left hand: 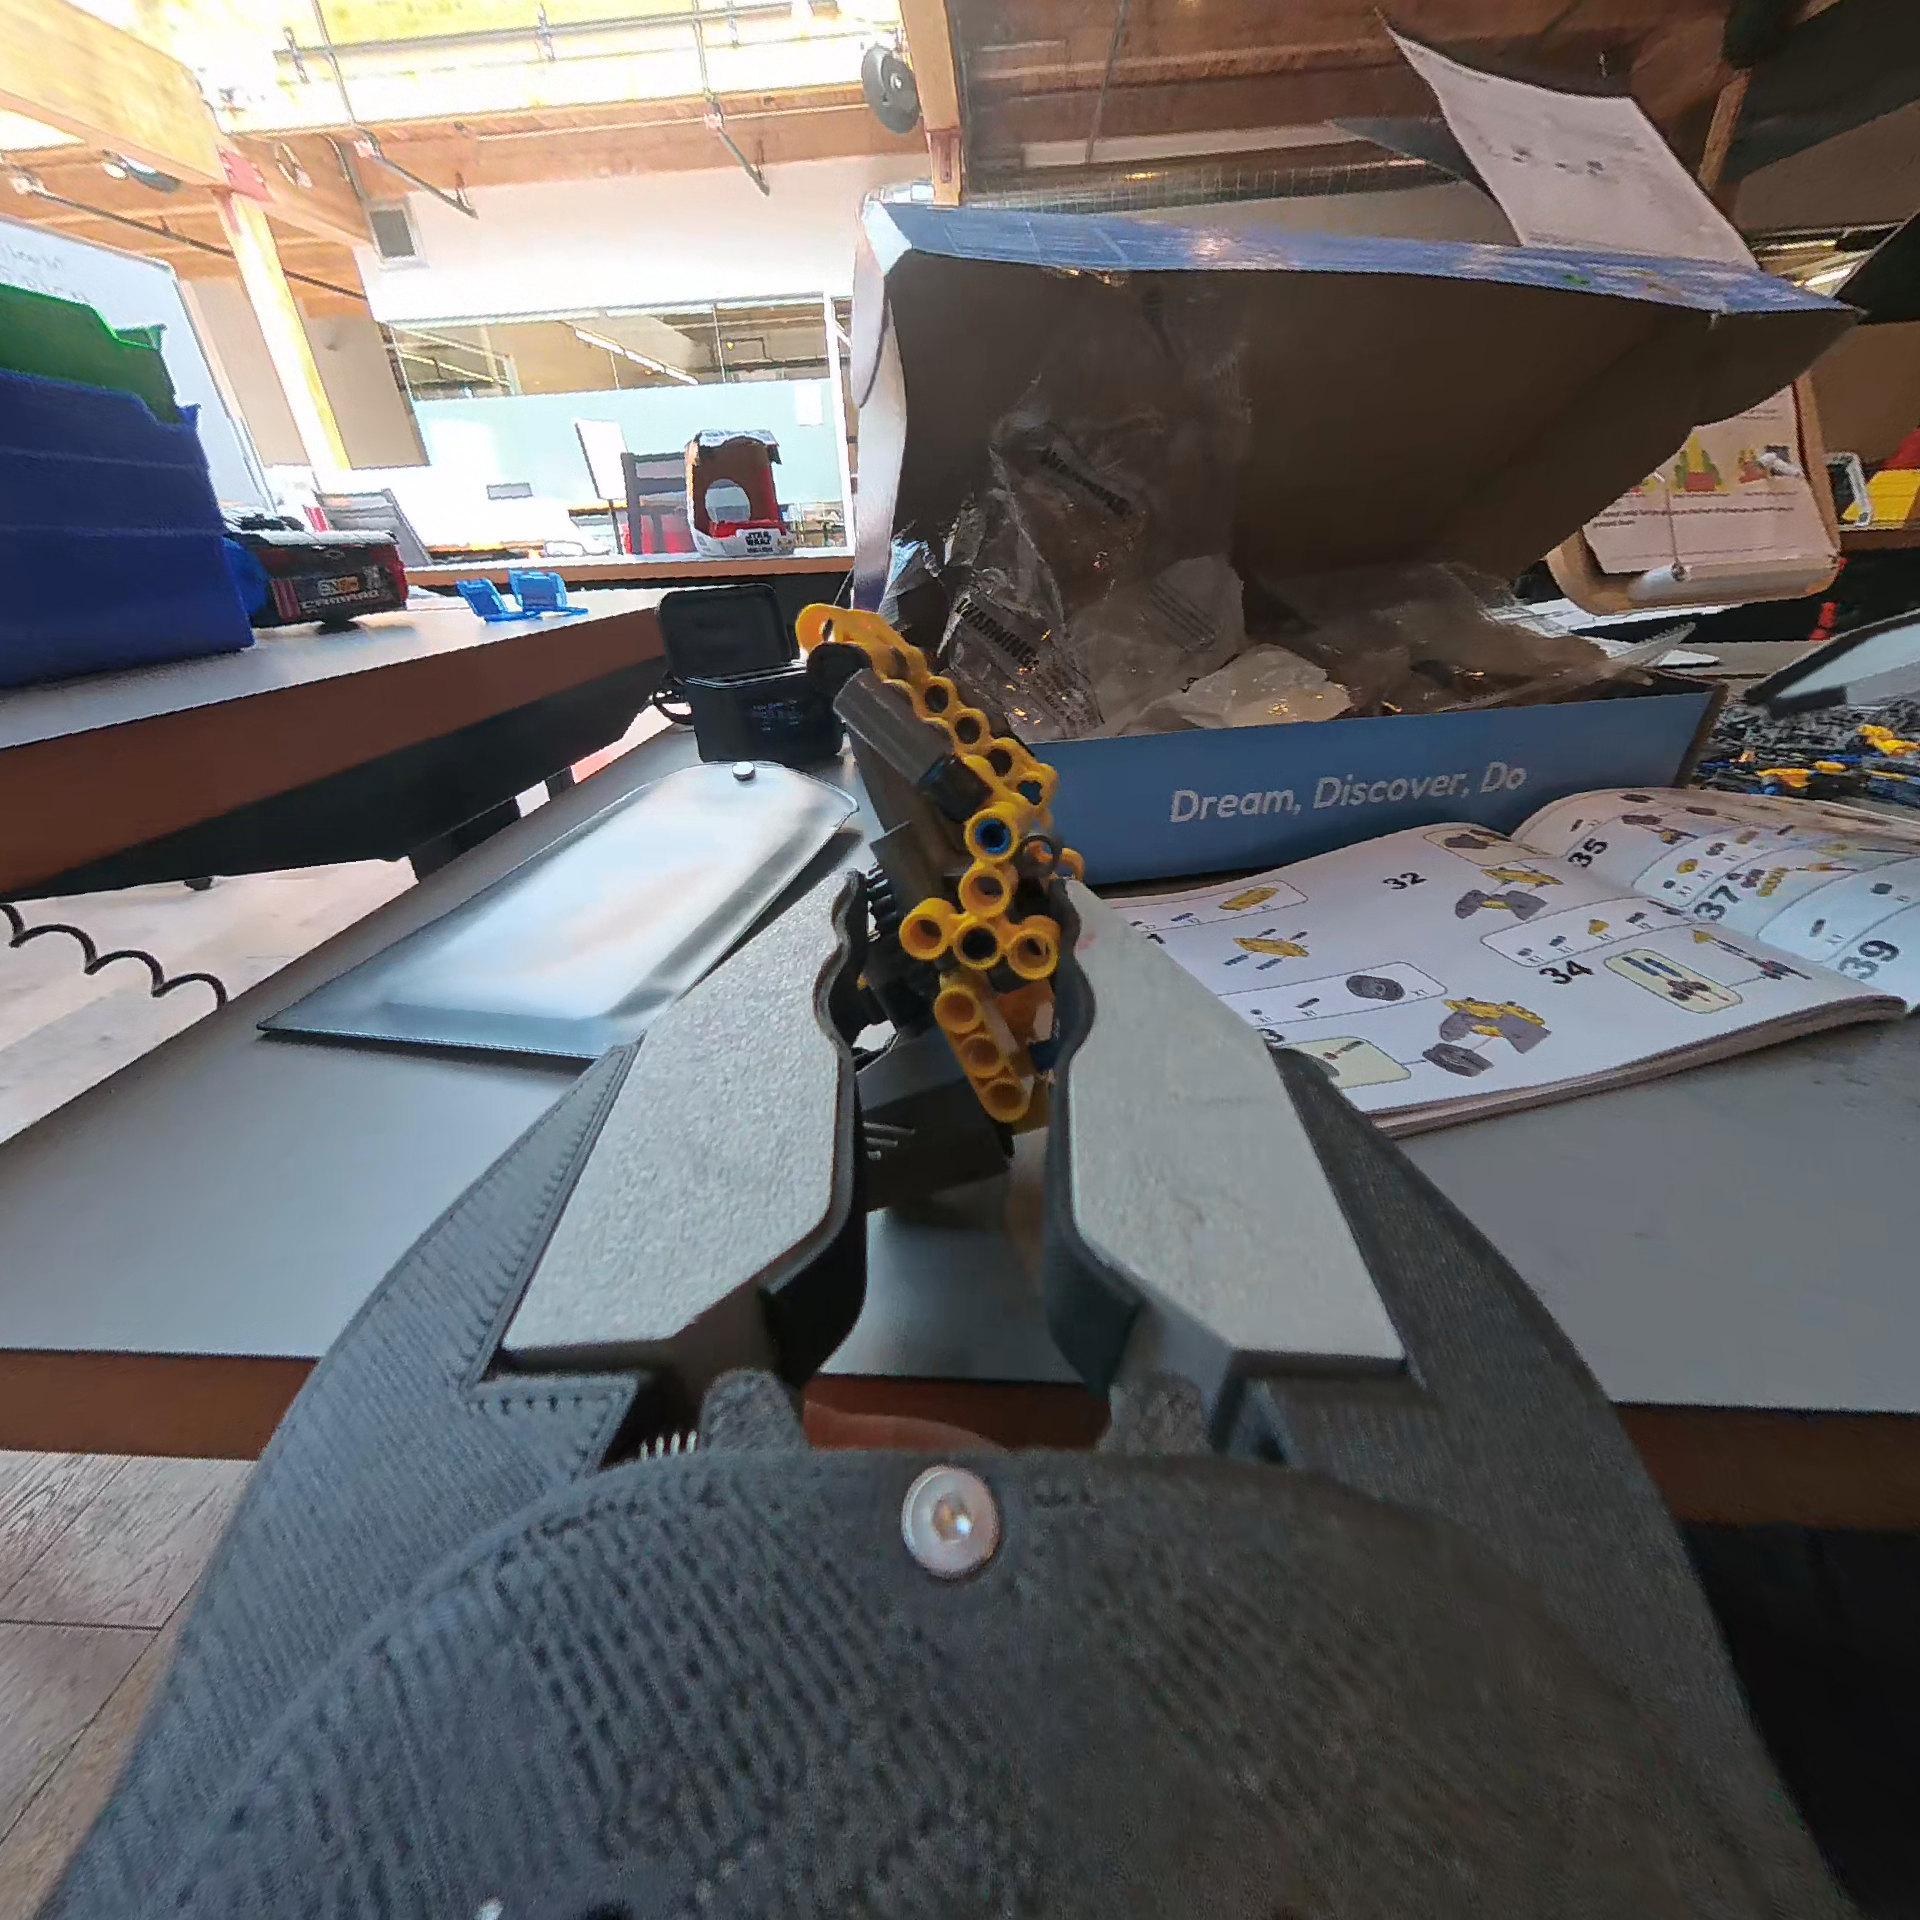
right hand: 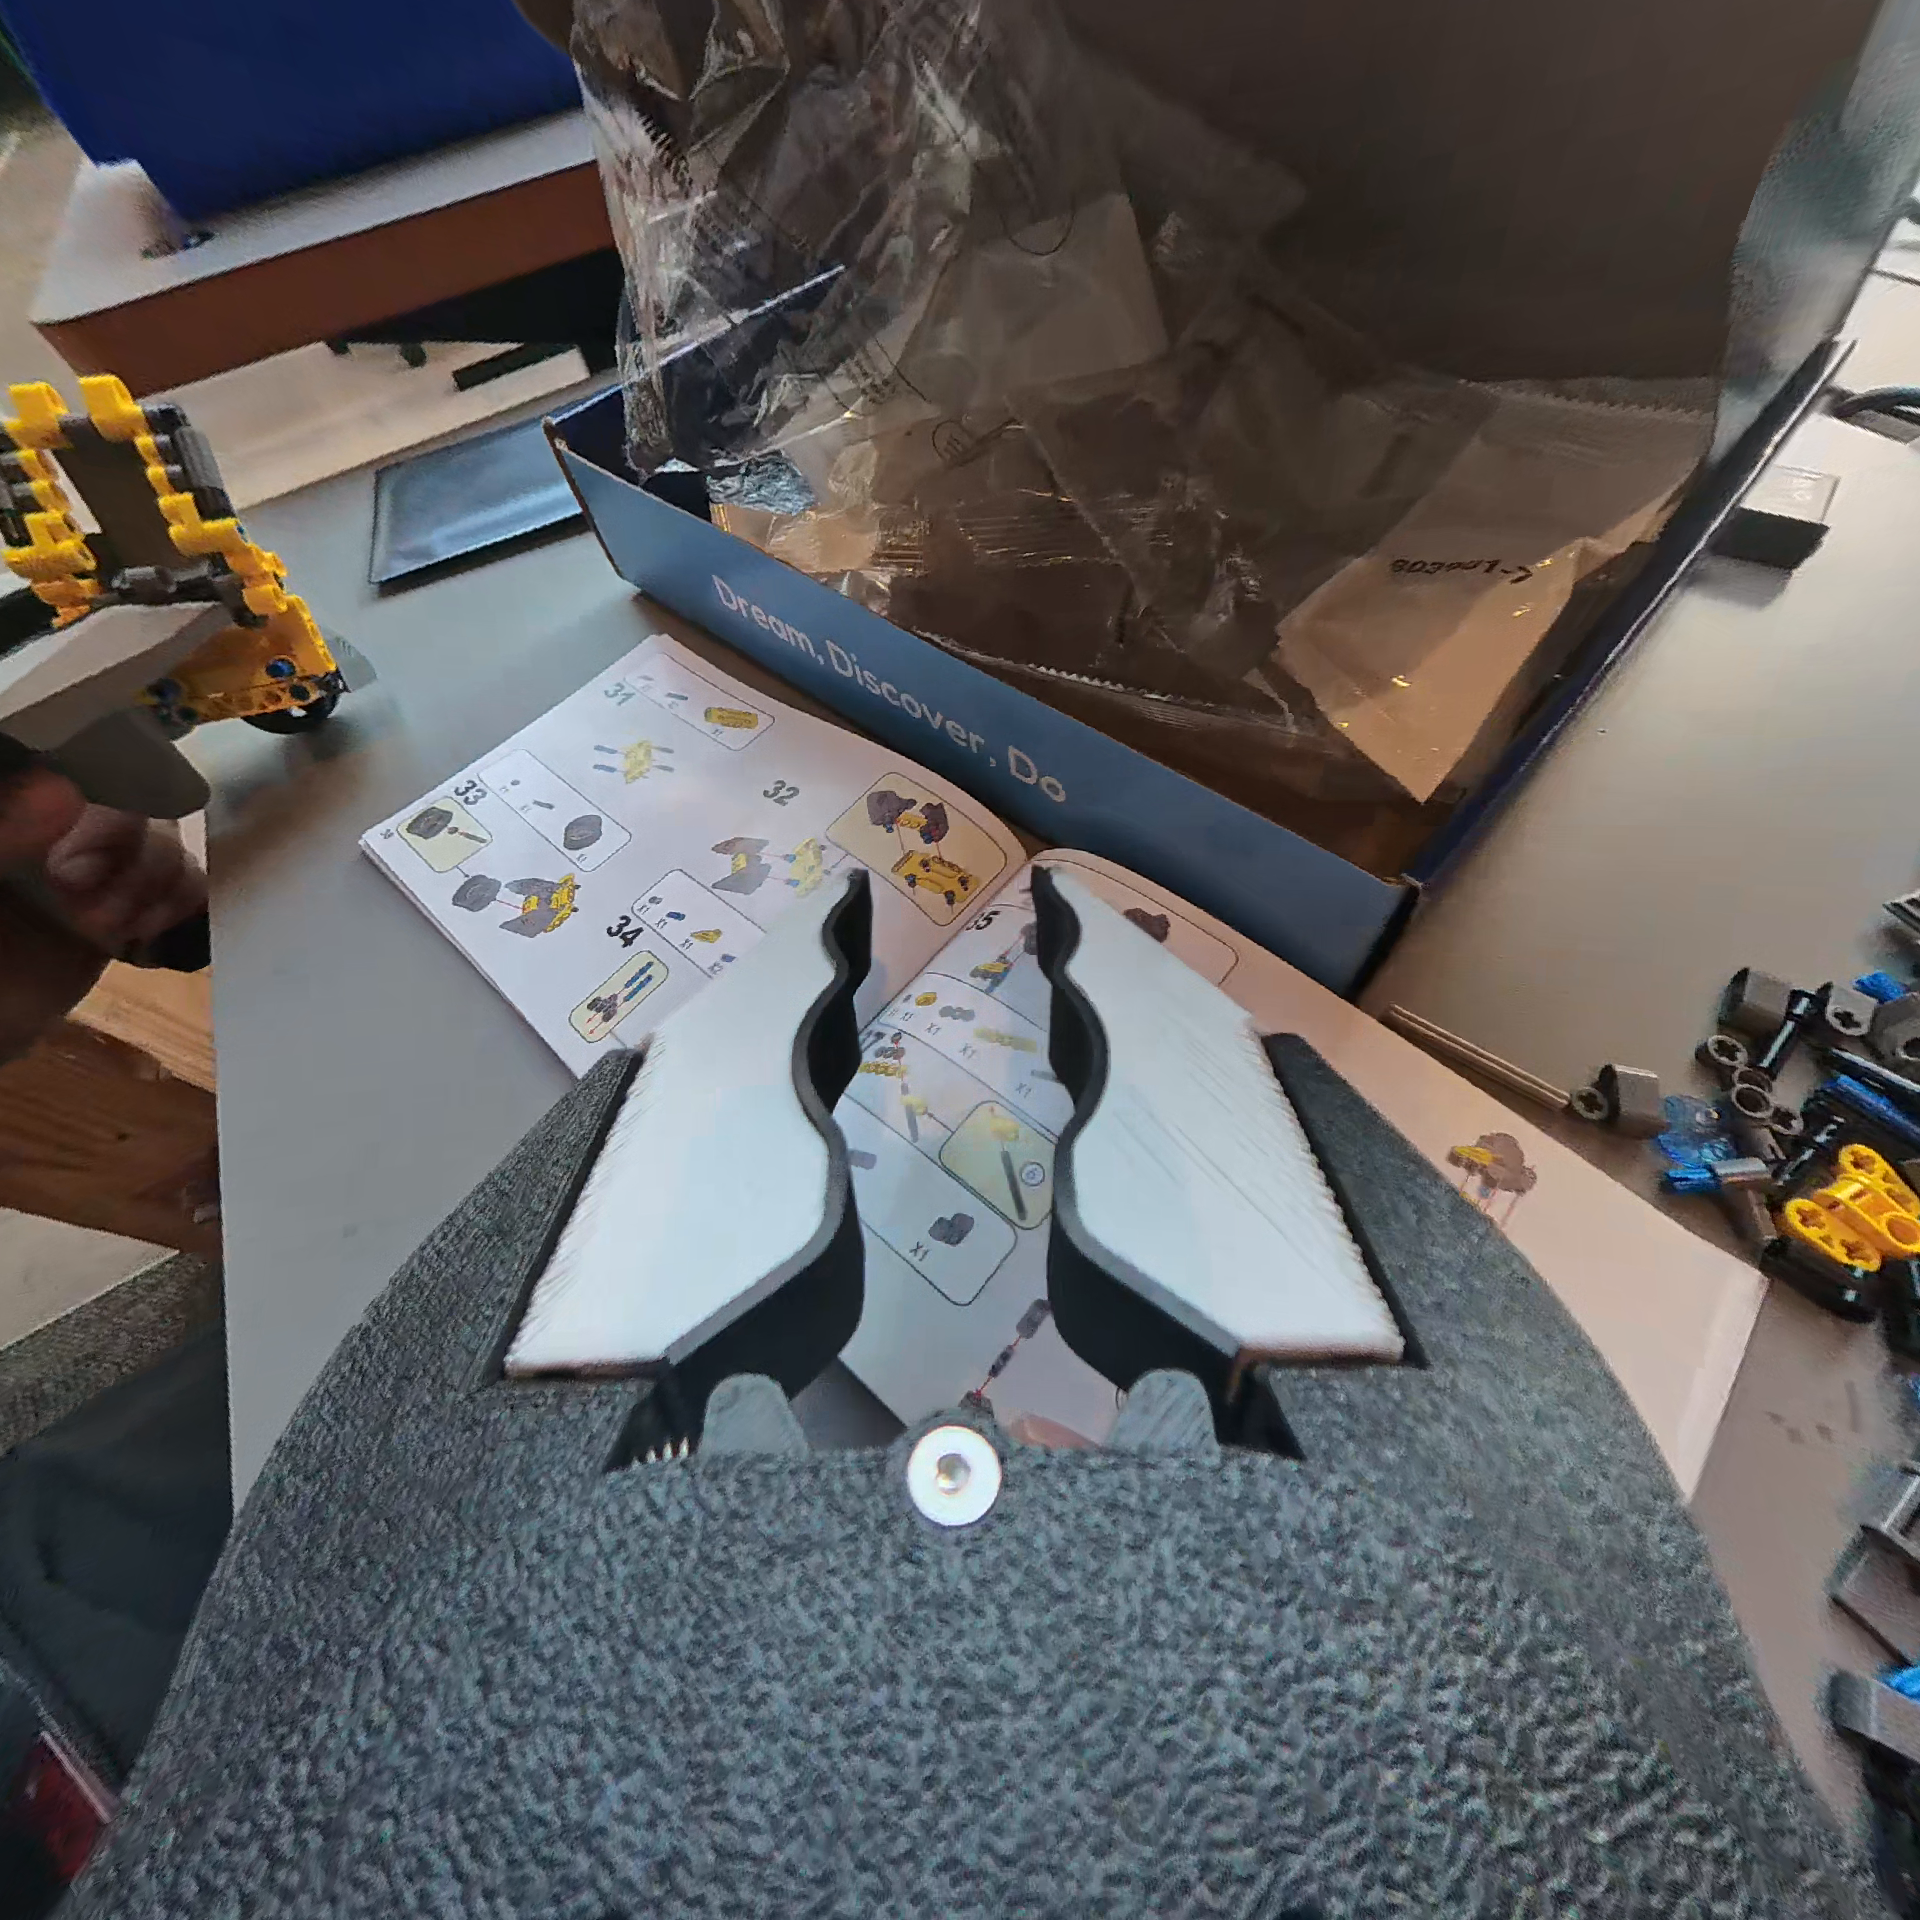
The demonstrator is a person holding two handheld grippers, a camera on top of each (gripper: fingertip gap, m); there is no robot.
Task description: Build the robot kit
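My left gripper (left hand: 961,904) is shut on a yellow and grey toy brick model (left hand: 966,821) and holds it above the near edge of the grey table (left hand: 312,1195). The model and left gripper also show at the far left of the right wrist view (right hand: 156,551). My right gripper (right hand: 948,894) is open and empty, hovering over the open instruction booklet (right hand: 665,810). The booklet also lies right of the model in the left wrist view (left hand: 1507,956).
An open blue cardboard box (right hand: 935,707) with crumpled plastic bags (right hand: 987,343) stands behind the booklet. Loose black, blue and yellow toy parts (right hand: 1808,1164) lie at the right. A flat dark pouch (left hand: 582,925) and a small black case (left hand: 748,686) lie at the left. A second table carries blue bins (left hand: 94,530). There is about 25 cm between the tips of the two grippers.
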